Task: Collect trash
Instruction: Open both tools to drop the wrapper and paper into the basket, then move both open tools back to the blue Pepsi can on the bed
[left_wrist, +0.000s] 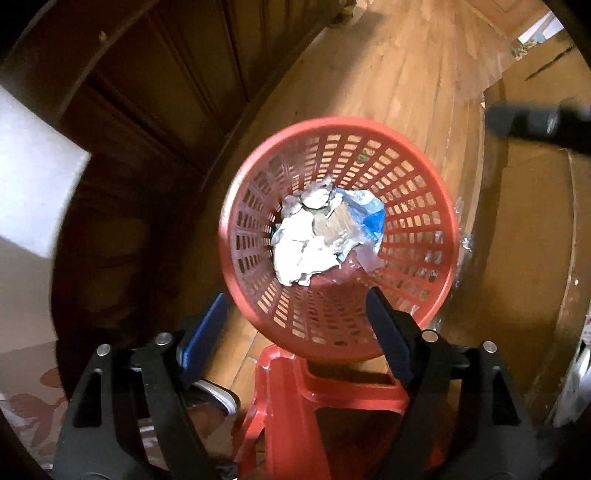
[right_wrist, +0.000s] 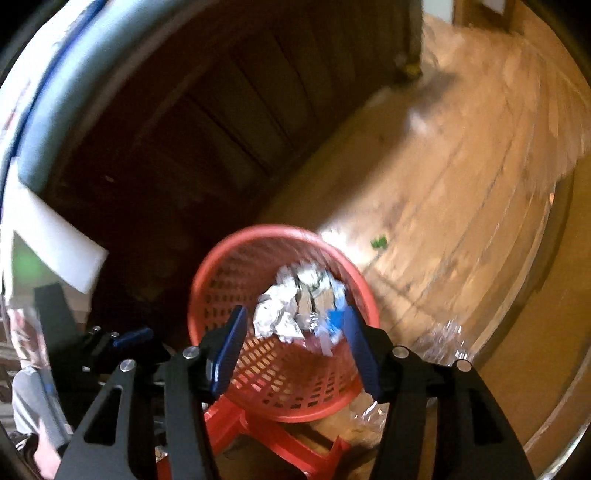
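Observation:
A red slotted basket (left_wrist: 410, 206) stands on a red plastic stool (left_wrist: 295, 406) on the wooden floor. Crumpled white paper (left_wrist: 299, 243) and a blue-and-white plastic wrapper (left_wrist: 369, 218) lie in its bottom. My left gripper (left_wrist: 295, 295) hangs above the basket's near rim, pointing down, open with nothing between its blue pads. In the right wrist view my right gripper (right_wrist: 294, 308) is above the same basket (right_wrist: 221, 280), also open and holding nothing; the crumpled paper (right_wrist: 277, 314) lies below it inside. The view is blurred.
Dark wooden panelling (left_wrist: 155, 92) runs along the left. A brown cardboard sheet (left_wrist: 535, 229) lies to the right. Clear crinkled plastic (right_wrist: 443, 339) rests on the floor beside the basket, with a small green scrap (right_wrist: 378, 242) further off. A person's shoe (left_wrist: 218, 397) is near the stool.

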